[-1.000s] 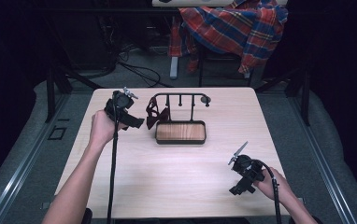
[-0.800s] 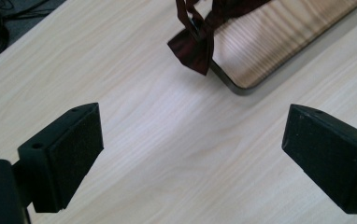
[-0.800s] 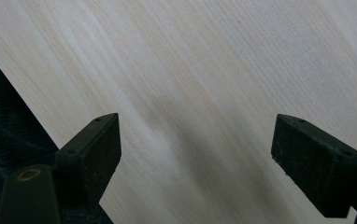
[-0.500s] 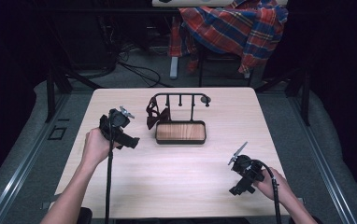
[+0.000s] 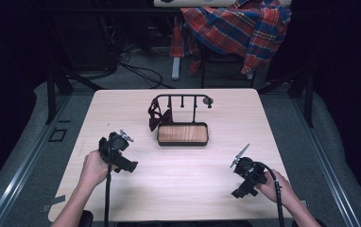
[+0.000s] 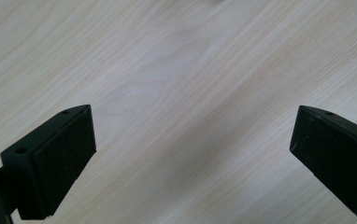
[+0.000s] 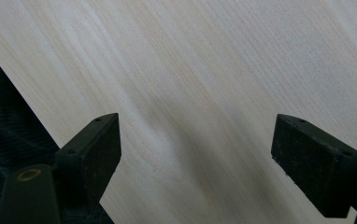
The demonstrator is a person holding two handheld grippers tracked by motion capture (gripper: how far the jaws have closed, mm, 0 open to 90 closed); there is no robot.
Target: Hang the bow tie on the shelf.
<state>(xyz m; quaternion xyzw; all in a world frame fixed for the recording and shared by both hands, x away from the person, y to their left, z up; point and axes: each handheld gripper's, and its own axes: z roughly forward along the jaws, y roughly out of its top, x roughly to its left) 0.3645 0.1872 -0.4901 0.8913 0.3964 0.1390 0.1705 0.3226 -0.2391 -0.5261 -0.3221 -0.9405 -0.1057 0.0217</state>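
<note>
A black rack (image 5: 182,98) with a wooden tray (image 5: 182,134) as its base stands at the table's middle. A dark reddish item (image 5: 157,116) hangs at the rack's left end; what it is I cannot make out. My left gripper (image 5: 121,157) is held over the front left of the table (image 5: 178,184), apart from the rack. Its jaws (image 6: 193,126) stand wide open over bare wood. My right gripper (image 5: 245,180) rests near the front right corner. It is open too (image 7: 196,128), with nothing between its jaws and the table's edge at its left.
A plaid shirt (image 5: 237,26) is draped over a chair behind the table. Cables (image 5: 136,71) lie on the floor at the back left. Dark metal frame legs (image 5: 55,85) stand beside the table on both sides.
My left gripper has drawn back from beside the rack's left end toward the near edge of the table. The reddish item stays on the rack. The right gripper has not moved.
</note>
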